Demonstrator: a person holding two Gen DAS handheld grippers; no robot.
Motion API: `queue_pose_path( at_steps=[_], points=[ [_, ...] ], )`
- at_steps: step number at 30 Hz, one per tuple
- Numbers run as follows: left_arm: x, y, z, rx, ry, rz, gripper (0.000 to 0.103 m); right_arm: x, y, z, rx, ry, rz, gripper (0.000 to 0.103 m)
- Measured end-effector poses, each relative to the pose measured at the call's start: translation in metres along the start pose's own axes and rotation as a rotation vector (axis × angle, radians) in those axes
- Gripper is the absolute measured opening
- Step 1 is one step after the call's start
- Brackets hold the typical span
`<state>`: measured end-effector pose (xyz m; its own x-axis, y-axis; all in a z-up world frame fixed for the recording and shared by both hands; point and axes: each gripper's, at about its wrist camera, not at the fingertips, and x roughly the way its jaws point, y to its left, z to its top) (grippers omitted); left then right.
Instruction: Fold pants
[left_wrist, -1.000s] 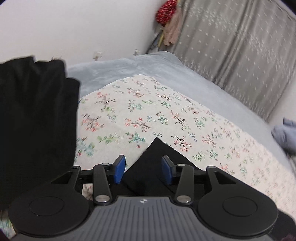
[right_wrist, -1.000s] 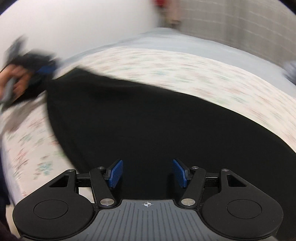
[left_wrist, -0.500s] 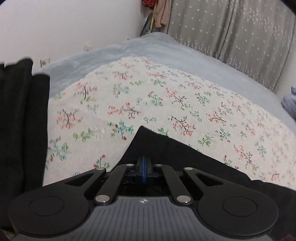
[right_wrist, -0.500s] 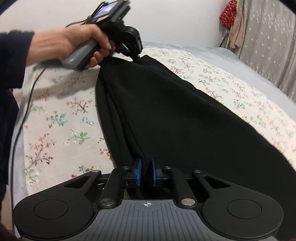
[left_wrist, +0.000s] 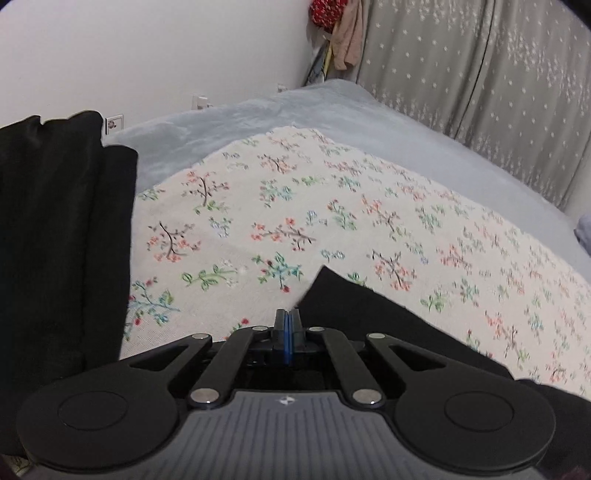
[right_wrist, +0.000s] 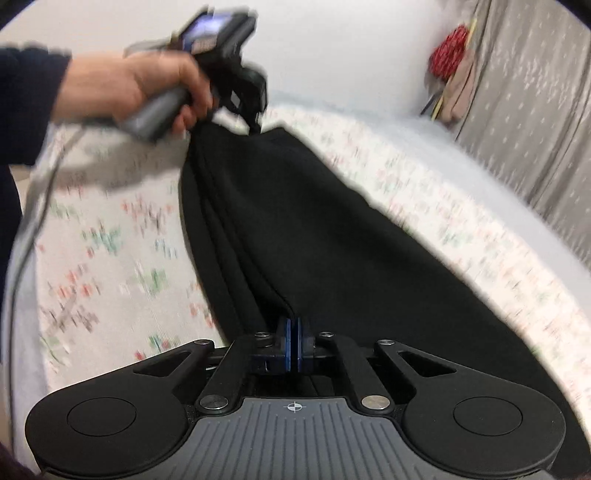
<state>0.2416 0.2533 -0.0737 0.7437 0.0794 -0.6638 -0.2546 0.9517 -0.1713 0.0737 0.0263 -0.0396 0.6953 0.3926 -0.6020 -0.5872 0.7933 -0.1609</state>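
The black pants (right_wrist: 332, 240) stretch across the floral bedspread (right_wrist: 110, 240) between my two grippers. My right gripper (right_wrist: 291, 332) is shut on the near edge of the pants. In the right wrist view the left gripper (right_wrist: 255, 122) pinches the far corner of the pants and holds it raised. In the left wrist view my left gripper (left_wrist: 287, 325) is shut on a corner of the pants (left_wrist: 354, 306). A black fabric mass (left_wrist: 62, 240) hangs at that view's left.
A grey-blue blanket (left_wrist: 295, 118) covers the bed beyond the floral bedspread (left_wrist: 332, 221). A grey starred curtain (left_wrist: 480, 74) hangs at the right. Clothes (left_wrist: 340, 33) hang in the room's corner. A white wall with sockets (left_wrist: 114, 123) lies behind the bed.
Both grippers went from open to shut on the pants. The left gripper has lifted its corner up off the bedspread, and the fabric is now drawn taut between the two.
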Motion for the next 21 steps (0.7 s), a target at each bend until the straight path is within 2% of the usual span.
queue_pose_path(
  at_steps=[3, 5, 8, 12, 15, 16, 17, 18, 19, 20, 21],
  points=[
    [-0.007, -0.001, 0.003, 0.027, -0.023, 0.013, 0.005, -0.024, 0.002, 0.011, -0.006, -0.024, 0.014, 0.003],
    [-0.008, -0.002, 0.003, 0.054, -0.027, 0.032, 0.005, -0.025, 0.006, 0.012, -0.028, 0.017, 0.04, 0.003],
    [-0.006, -0.004, 0.0, 0.088, -0.017, 0.056, 0.005, 0.004, 0.013, -0.005, -0.022, 0.105, 0.051, 0.003],
    [-0.009, -0.003, 0.0, 0.089, 0.002, 0.05, 0.005, 0.015, 0.01, -0.016, 0.014, 0.101, 0.061, 0.01],
    [-0.02, -0.006, 0.003, 0.107, -0.044, 0.054, 0.009, 0.008, 0.008, -0.01, 0.037, 0.094, 0.107, 0.018],
    [-0.024, -0.007, 0.004, 0.096, -0.057, 0.037, 0.013, 0.006, 0.005, -0.009, 0.056, 0.091, 0.134, 0.021],
    [-0.026, -0.007, 0.006, 0.075, -0.061, 0.015, 0.024, 0.004, 0.002, -0.008, 0.079, 0.088, 0.164, 0.022],
    [-0.027, -0.008, 0.007, 0.051, -0.061, -0.015, 0.031, 0.002, -0.001, -0.006, 0.1, 0.083, 0.184, 0.027],
    [-0.028, -0.009, 0.007, 0.027, -0.058, -0.042, 0.042, -0.002, -0.008, -0.004, 0.122, 0.075, 0.195, 0.031],
    [-0.027, -0.011, 0.006, 0.008, -0.054, -0.058, 0.045, -0.005, -0.012, -0.002, 0.138, 0.066, 0.194, 0.035],
    [-0.026, -0.014, 0.006, -0.005, -0.051, -0.07, 0.045, -0.009, -0.021, 0.0, 0.159, 0.053, 0.191, 0.044]
  ],
)
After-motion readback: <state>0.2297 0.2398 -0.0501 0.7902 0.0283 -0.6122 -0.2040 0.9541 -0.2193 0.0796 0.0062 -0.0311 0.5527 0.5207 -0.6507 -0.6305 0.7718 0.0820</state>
